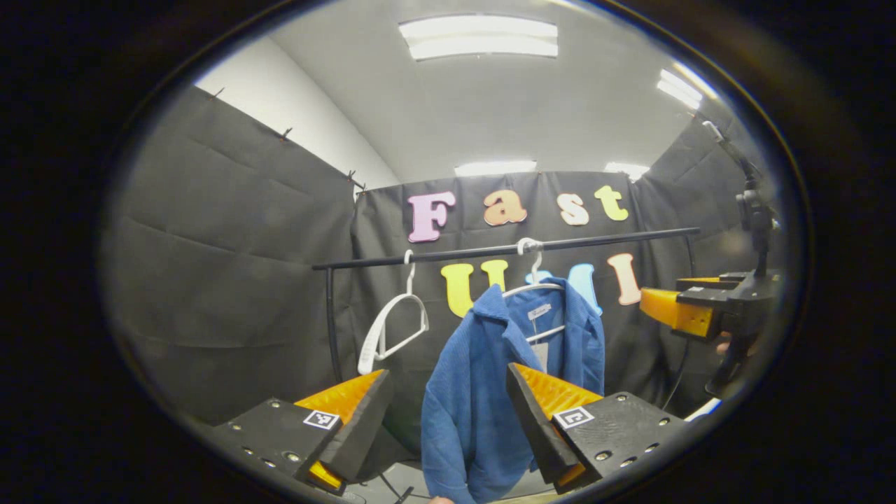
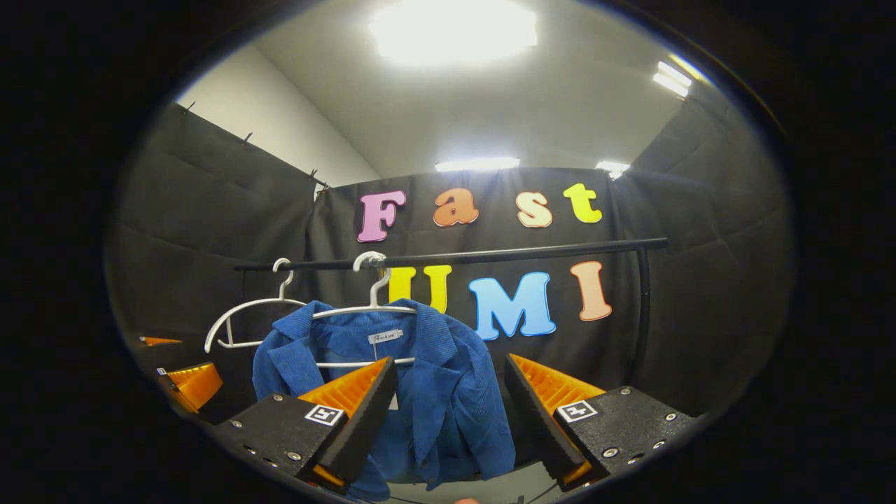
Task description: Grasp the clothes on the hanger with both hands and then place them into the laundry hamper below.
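A blue corduroy shirt (image 1: pixel 483 392) hangs on a white hanger (image 1: pixel 535 280) from a black rail (image 1: pixel 504 250). My left gripper (image 1: pixel 448 413) is open in front of the shirt's lower half, short of the cloth. The right gripper (image 1: pixel 682 313) shows at the right edge of the left gripper view, held by a hand. In the right gripper view the same shirt (image 2: pixel 448 392) hangs on its hanger (image 2: pixel 371 308), and my right gripper (image 2: pixel 448 406) is open before it with nothing between its fingers. The left gripper (image 2: pixel 183 381) shows at the far left of that view.
A second, bare white hanger (image 1: pixel 392 329) hangs left of the shirt on the rail (image 2: pixel 455 255); it appears again (image 2: pixel 241 318) in the right gripper view. The rail's uprights stand at both ends. A camera stand (image 1: pixel 752 203) rises at the right.
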{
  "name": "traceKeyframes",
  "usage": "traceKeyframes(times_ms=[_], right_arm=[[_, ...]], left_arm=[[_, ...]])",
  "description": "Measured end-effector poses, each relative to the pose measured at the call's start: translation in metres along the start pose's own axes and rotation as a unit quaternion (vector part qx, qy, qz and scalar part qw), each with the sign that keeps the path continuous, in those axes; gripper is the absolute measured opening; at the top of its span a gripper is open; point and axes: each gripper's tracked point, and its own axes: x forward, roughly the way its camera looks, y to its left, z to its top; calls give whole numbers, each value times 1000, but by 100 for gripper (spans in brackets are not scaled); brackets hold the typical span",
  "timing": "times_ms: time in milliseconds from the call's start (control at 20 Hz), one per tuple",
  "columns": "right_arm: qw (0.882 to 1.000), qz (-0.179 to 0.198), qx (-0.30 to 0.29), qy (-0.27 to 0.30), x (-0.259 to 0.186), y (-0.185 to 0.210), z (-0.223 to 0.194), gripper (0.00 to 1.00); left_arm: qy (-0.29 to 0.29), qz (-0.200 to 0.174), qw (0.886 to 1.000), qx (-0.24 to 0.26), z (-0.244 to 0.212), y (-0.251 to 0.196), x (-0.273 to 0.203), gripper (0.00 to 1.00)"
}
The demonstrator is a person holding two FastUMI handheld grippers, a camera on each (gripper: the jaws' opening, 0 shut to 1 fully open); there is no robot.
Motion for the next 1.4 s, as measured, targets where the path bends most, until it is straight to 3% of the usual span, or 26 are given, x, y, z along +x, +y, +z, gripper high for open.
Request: traceKeyframes(times_ms=[600, 1100, 1400], right_arm=[[998, 55, 14, 36, 68, 2, -41, 92], [992, 109, 22, 65, 109, 23, -78, 95], [990, 115, 30, 77, 133, 28, -98, 95]], left_arm=[[7, 6, 1000, 7, -8, -64, 58, 93], [32, 60, 998, 9, -39, -61, 96, 94], [53, 73, 996, 7, -69, -60, 111, 94]])
